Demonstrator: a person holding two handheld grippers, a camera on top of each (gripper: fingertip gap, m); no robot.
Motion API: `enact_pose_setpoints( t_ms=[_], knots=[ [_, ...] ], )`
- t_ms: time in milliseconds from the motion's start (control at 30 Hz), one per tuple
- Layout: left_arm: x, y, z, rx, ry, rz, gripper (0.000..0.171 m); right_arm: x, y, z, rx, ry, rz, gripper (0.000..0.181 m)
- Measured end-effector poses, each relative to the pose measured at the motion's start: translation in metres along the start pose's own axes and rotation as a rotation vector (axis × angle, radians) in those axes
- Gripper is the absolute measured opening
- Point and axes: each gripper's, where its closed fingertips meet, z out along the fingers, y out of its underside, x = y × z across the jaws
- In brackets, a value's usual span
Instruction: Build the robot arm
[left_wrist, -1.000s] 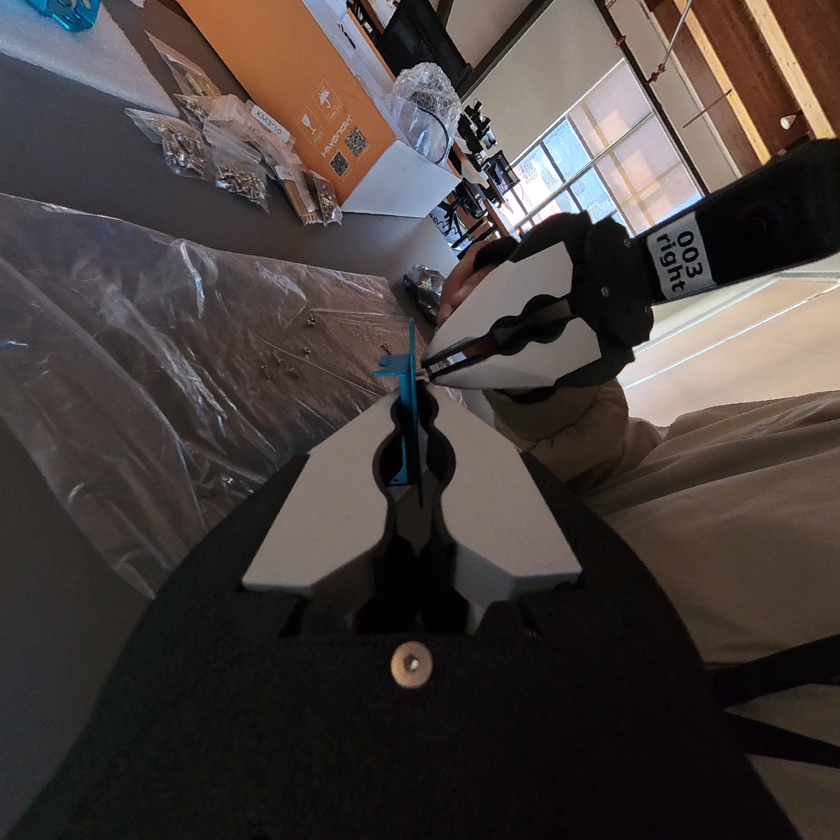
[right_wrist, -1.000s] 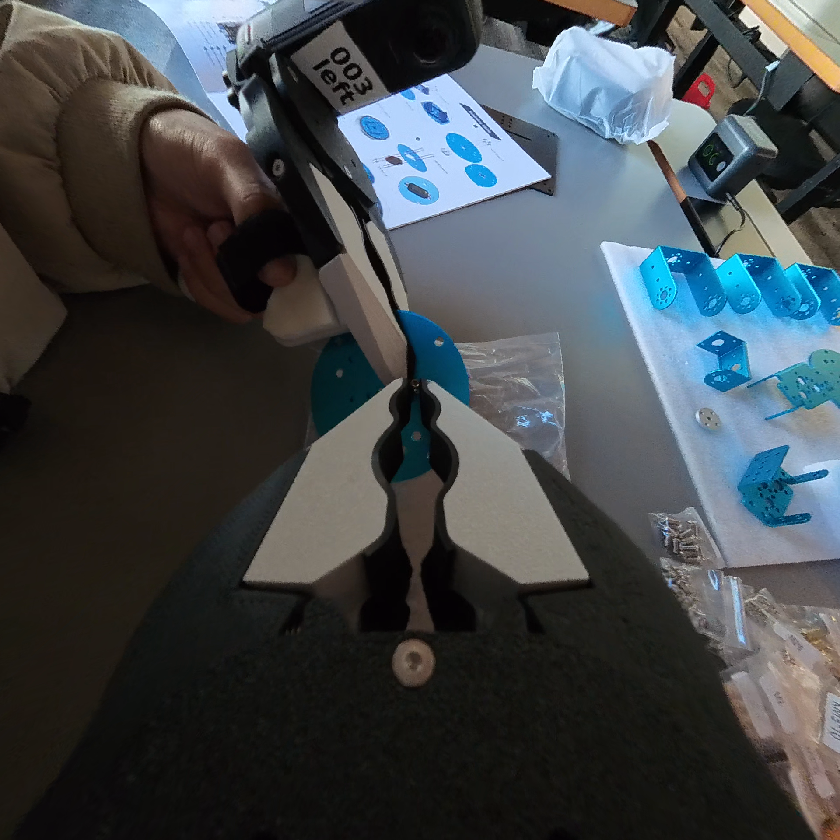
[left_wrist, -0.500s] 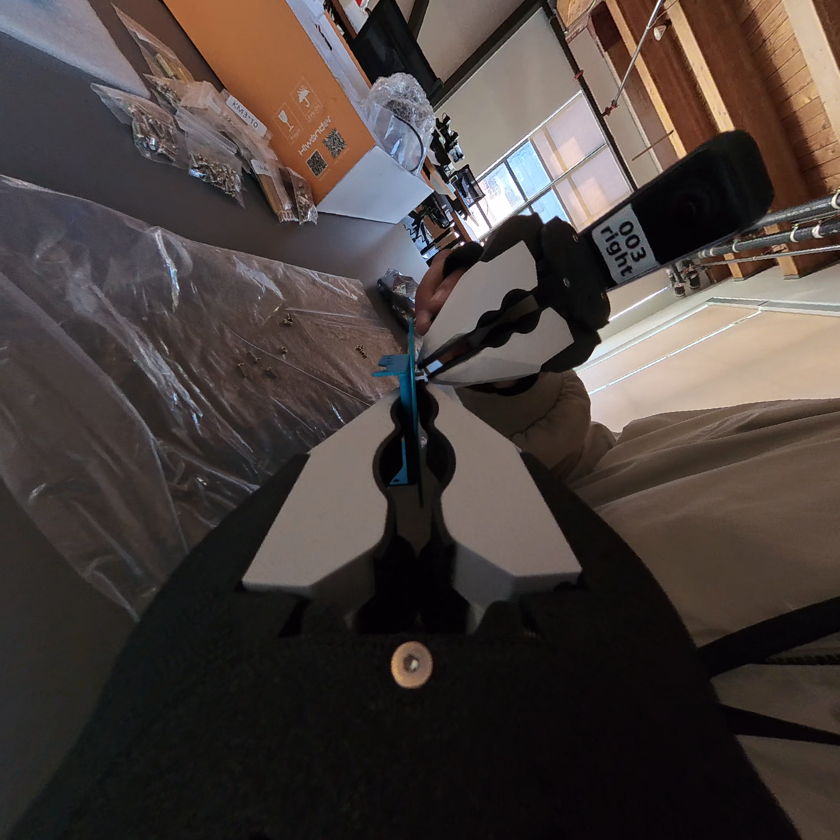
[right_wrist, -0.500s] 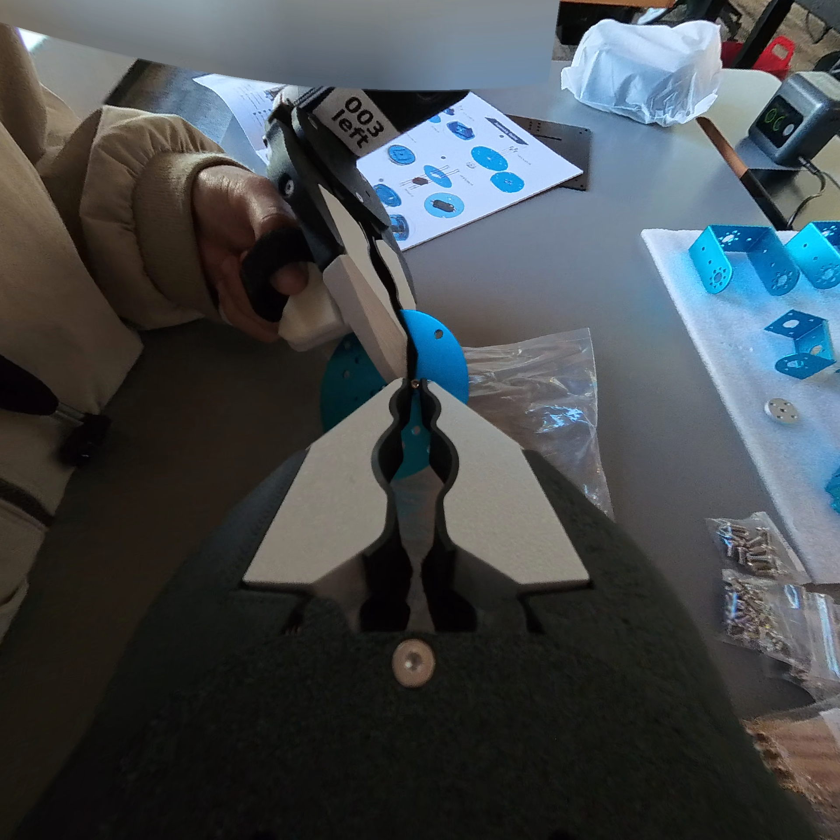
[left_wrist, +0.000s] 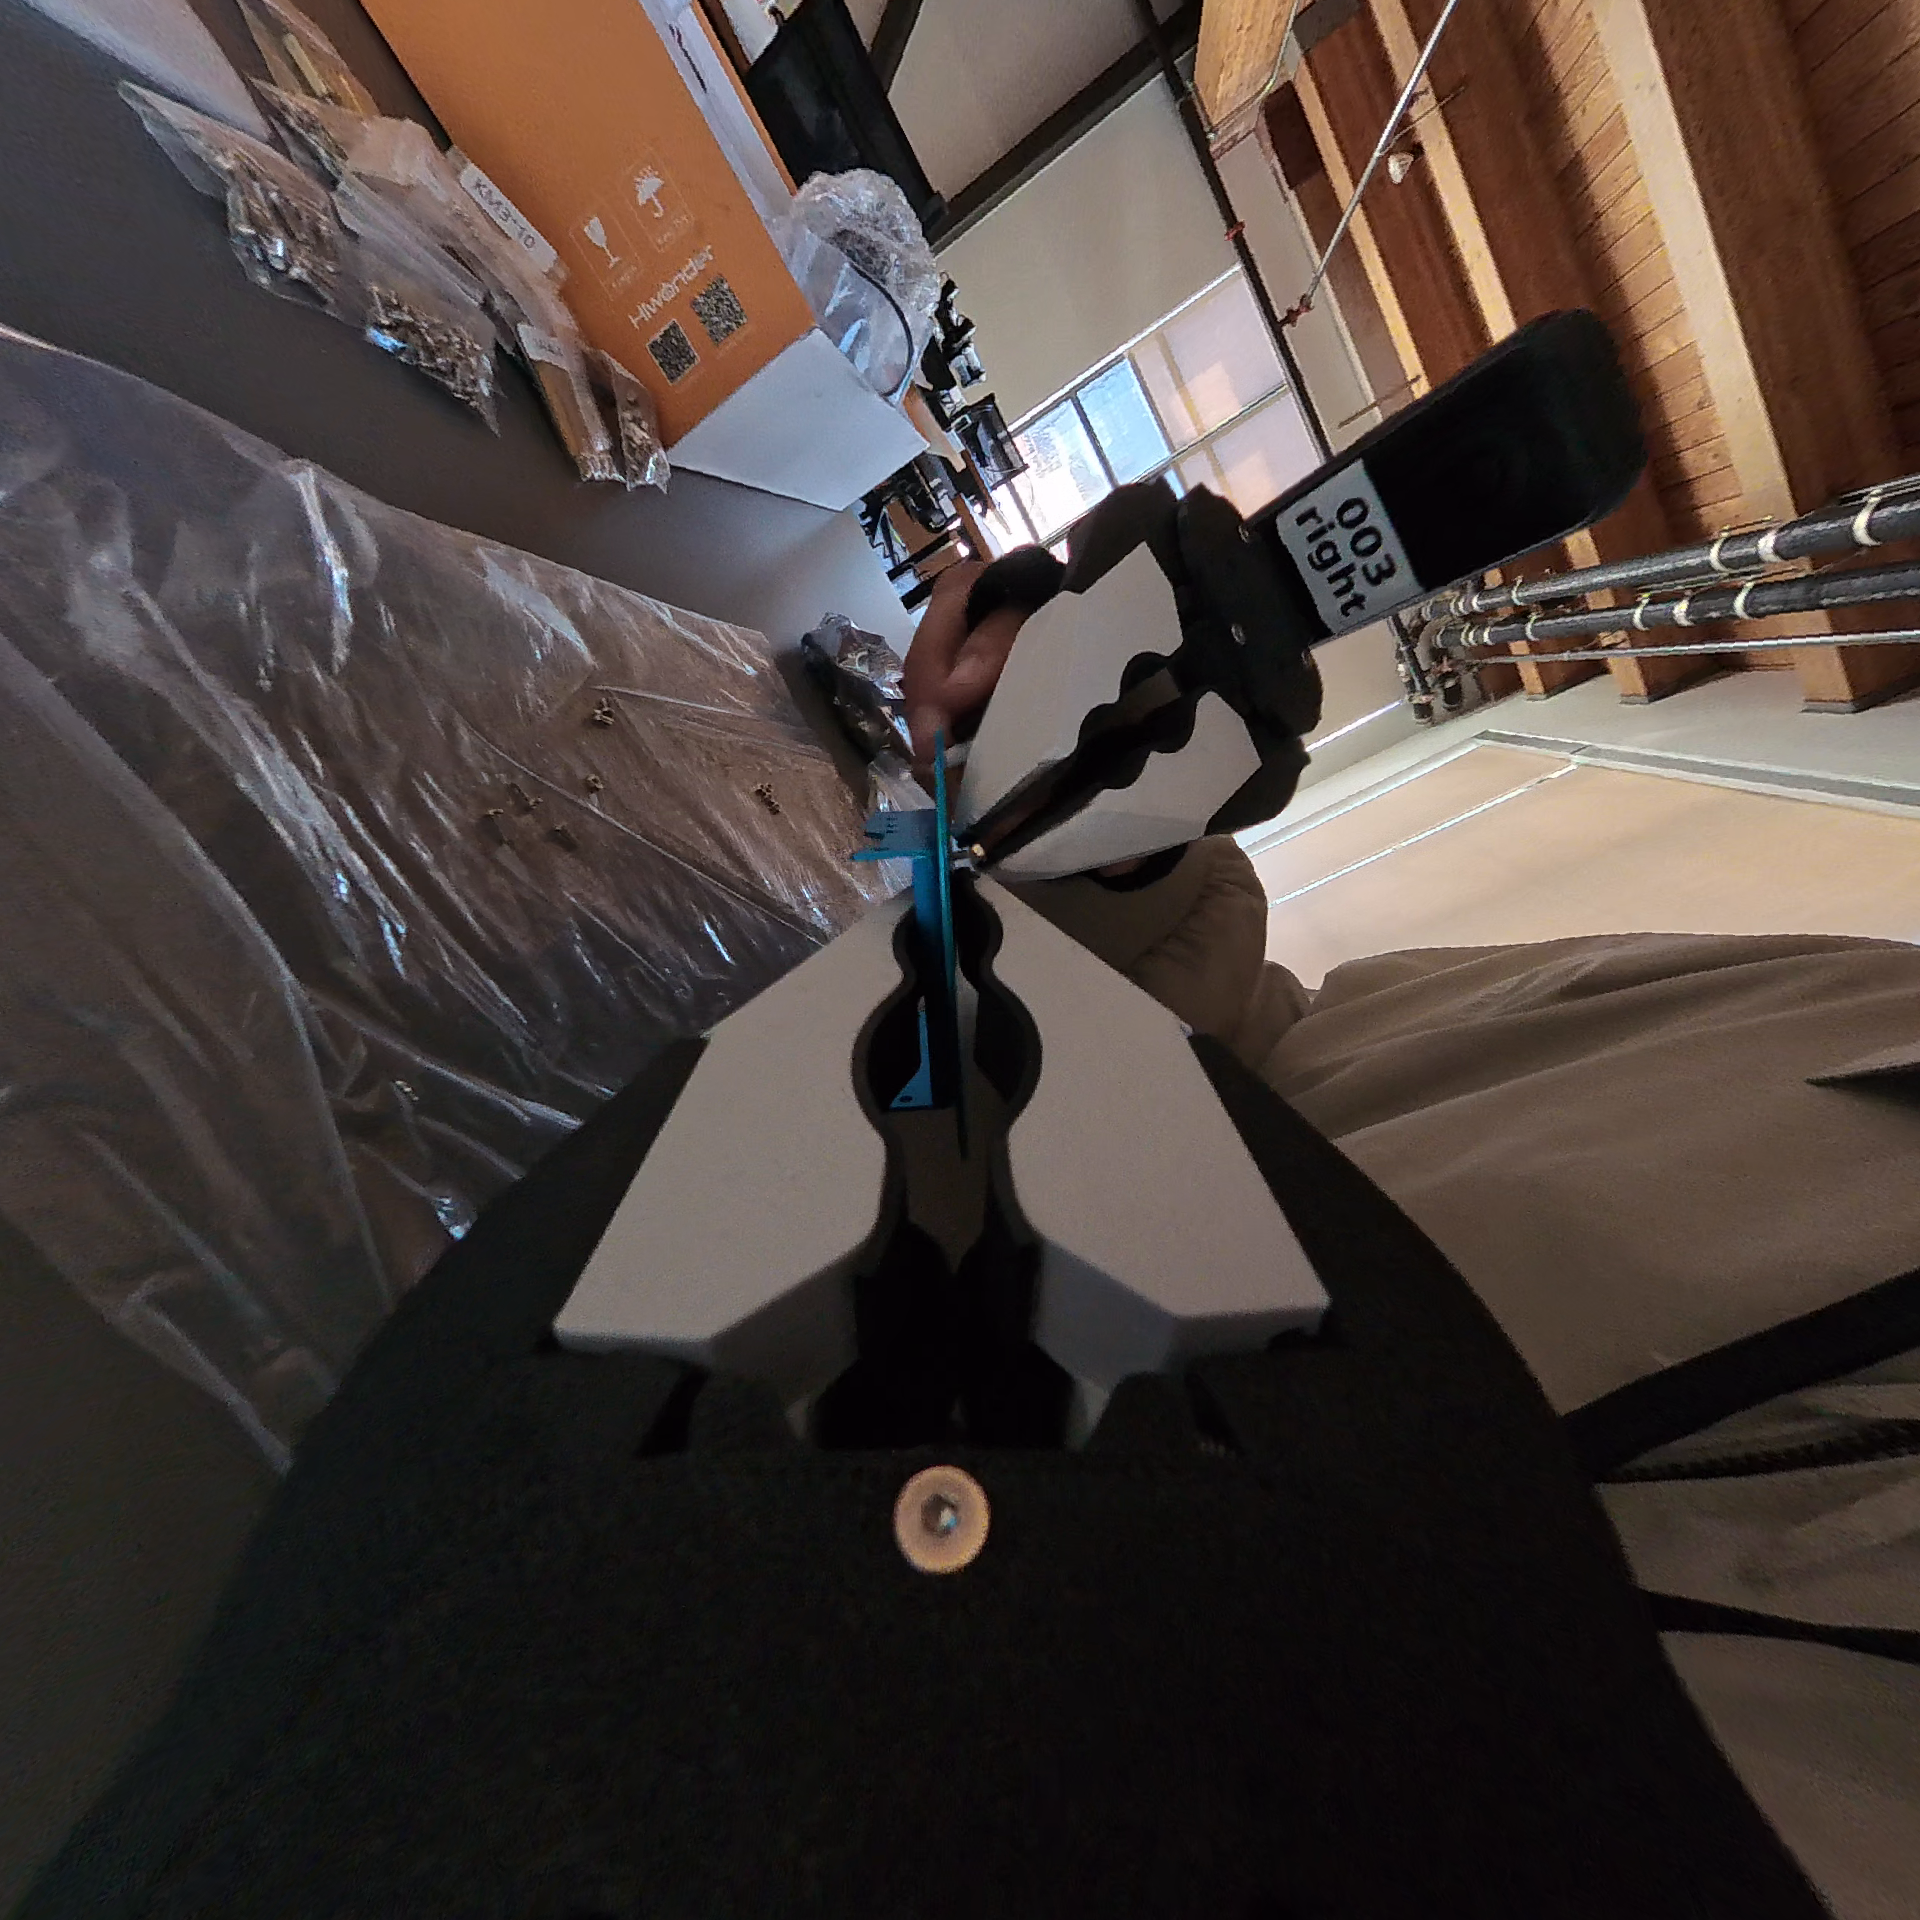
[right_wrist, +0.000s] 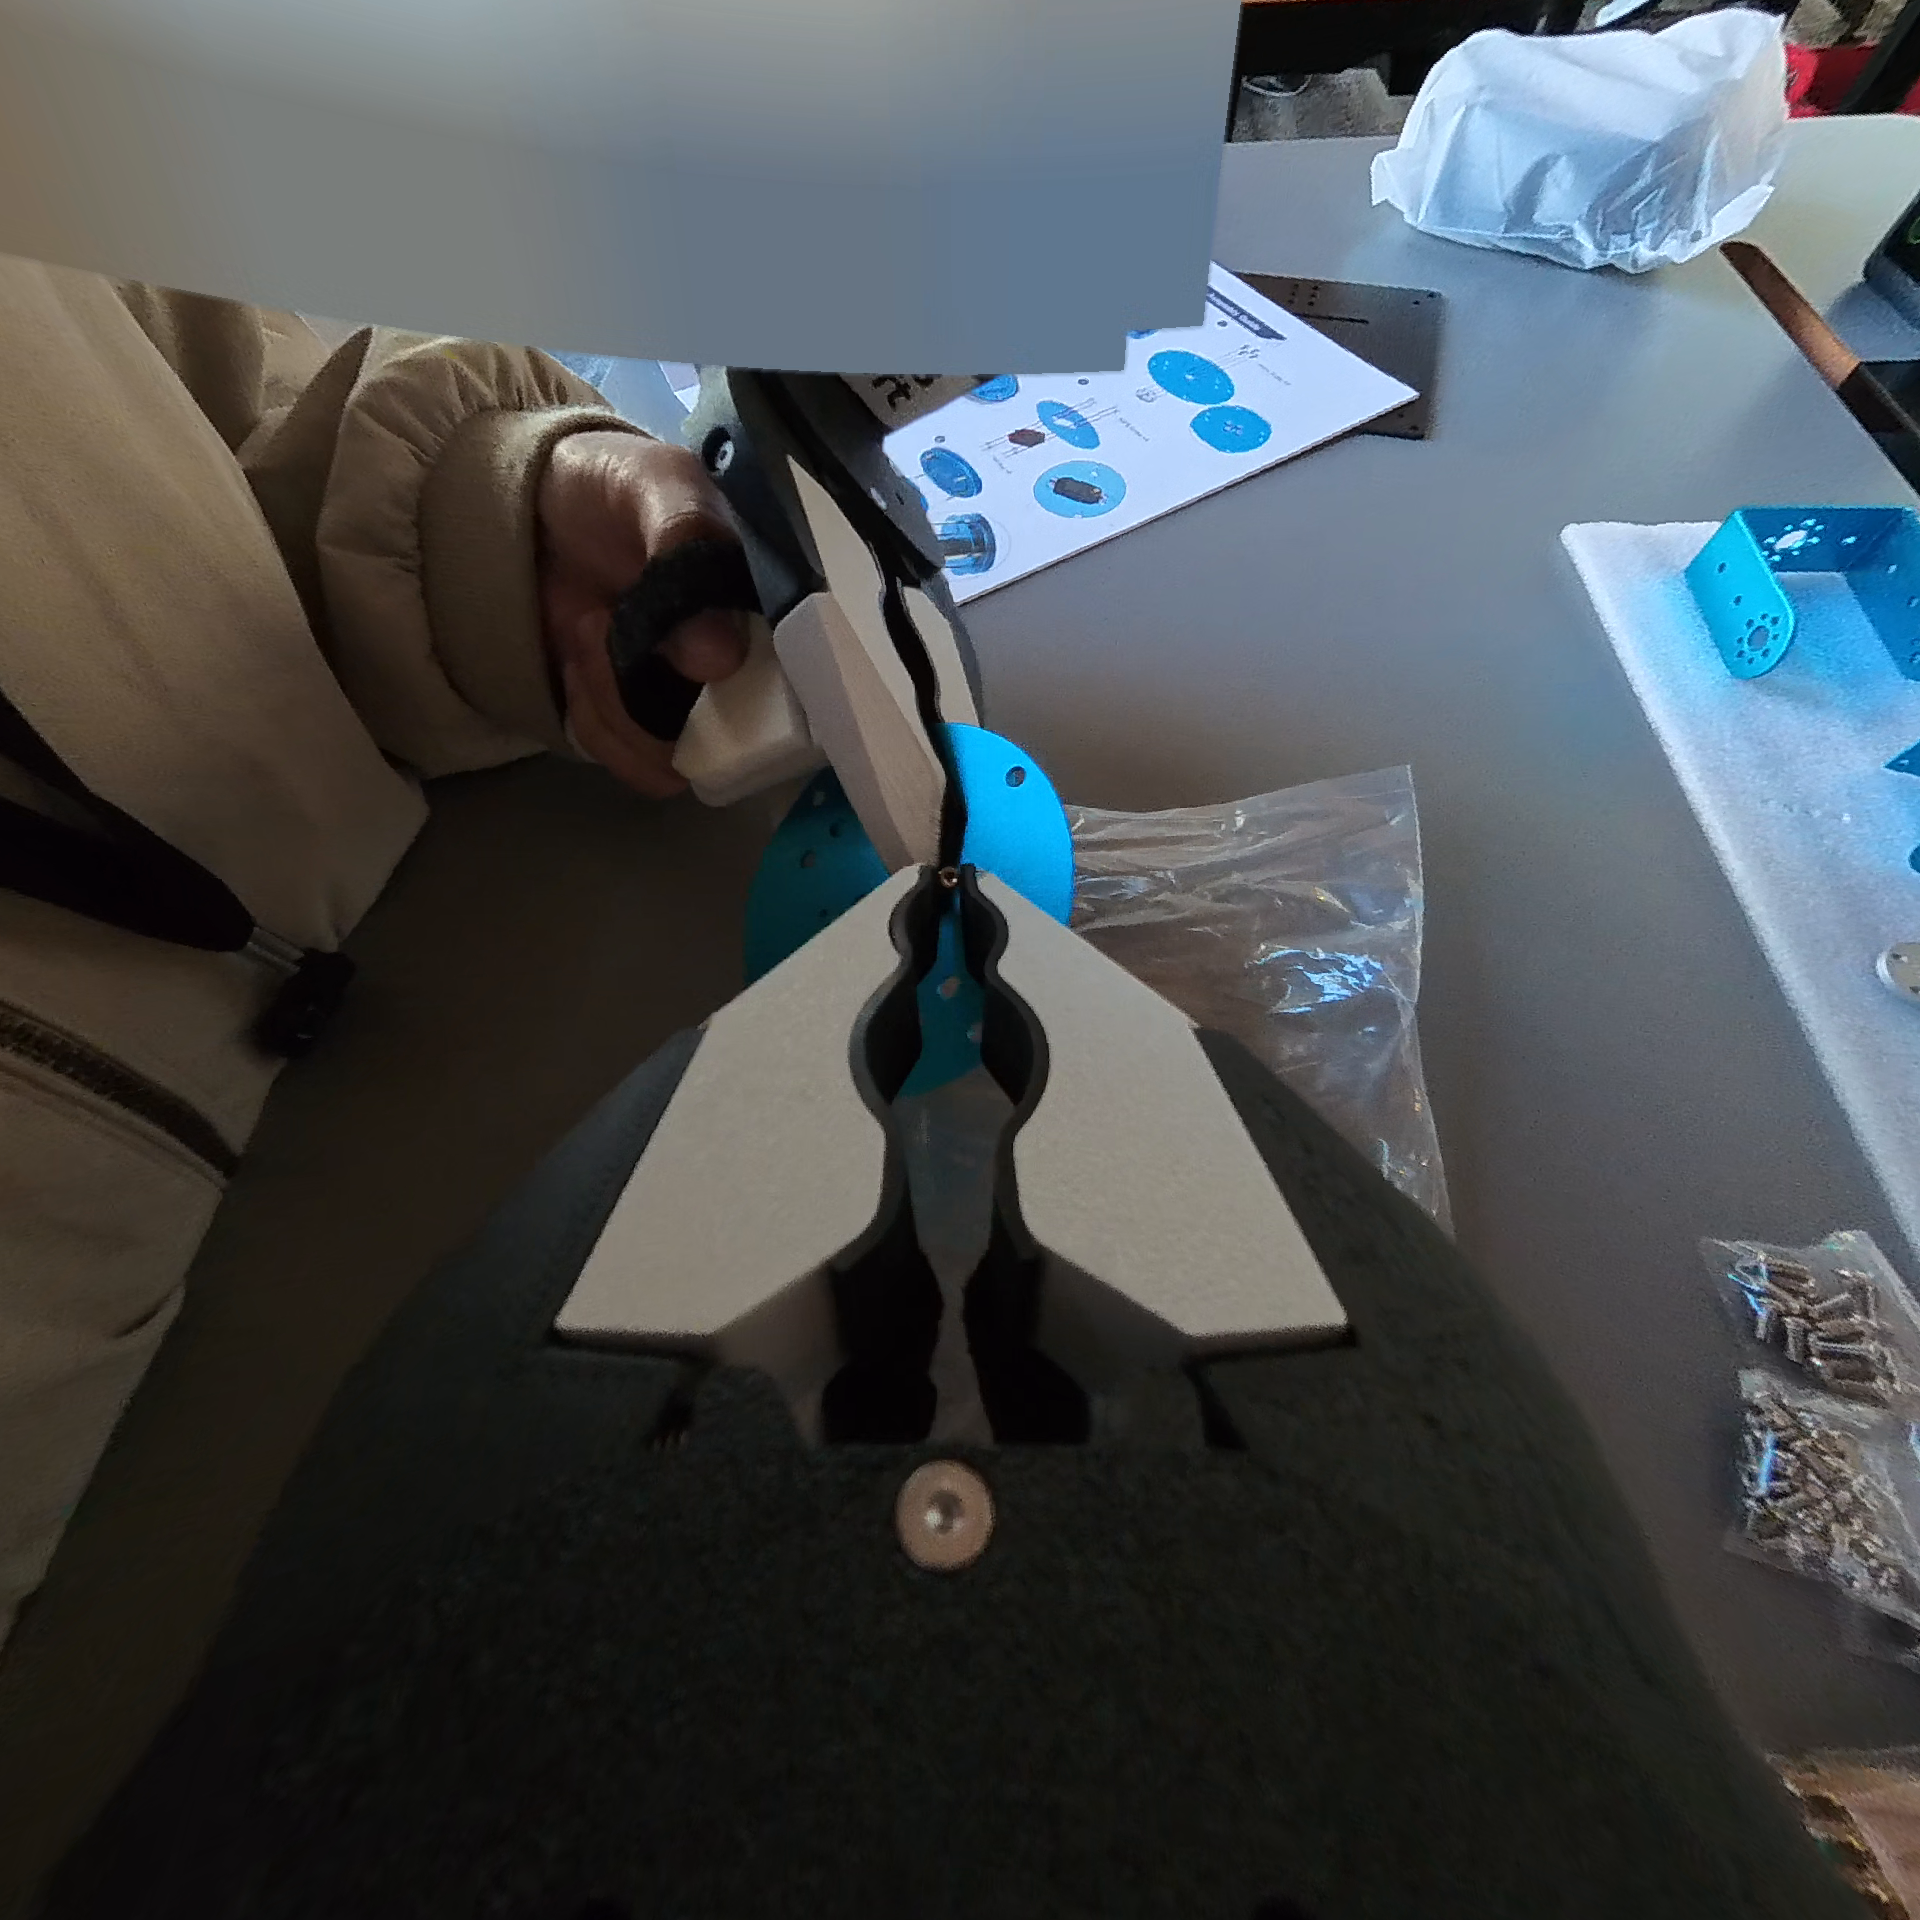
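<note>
My left gripper (left_wrist: 951, 896) is shut on a blue round metal plate (left_wrist: 941, 800), seen edge-on, with a small blue bracket (left_wrist: 888, 831) on its far side. My right gripper (left_wrist: 971, 844) comes in from the right, its tips against the plate's face. In the right wrist view my right gripper (right_wrist: 948, 881) is shut on a tiny brass screw (right_wrist: 947, 876) and presses it to the blue plate (right_wrist: 1008, 821). The left gripper (right_wrist: 938, 844) clamps the plate from above, held by a hand (right_wrist: 623, 582) in a beige sleeve. Both are held above the grey table (right_wrist: 1403, 644).
A clear bag (right_wrist: 1247, 935) lies under the plate. An instruction sheet (right_wrist: 1195, 436) and a white plastic bag (right_wrist: 1579, 135) lie beyond. A white foam tray (right_wrist: 1714, 790) with blue brackets (right_wrist: 1787, 592) is at the right, screw bags (right_wrist: 1818, 1351) in front. An orange box (left_wrist: 582, 156) stands behind. Both grippers' tips are close together, under 4 cm apart.
Both grippers keep their hold and stay tip to tip at the plate. The pair has drawn closer to the person, so the foam tray and screw bags slid right in the right wrist view.
</note>
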Motion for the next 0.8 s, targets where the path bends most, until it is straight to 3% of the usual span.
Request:
enact_pose_setpoints(
  t_ms=[800],
  knots=[
    [-0.0008, 0.0012, -0.0004, -0.003, 0.059, -0.115, 0.001, -0.0018, 0.0018, 0.0013, -0.009, -0.140, 0.074, 0.002]
  ],
)
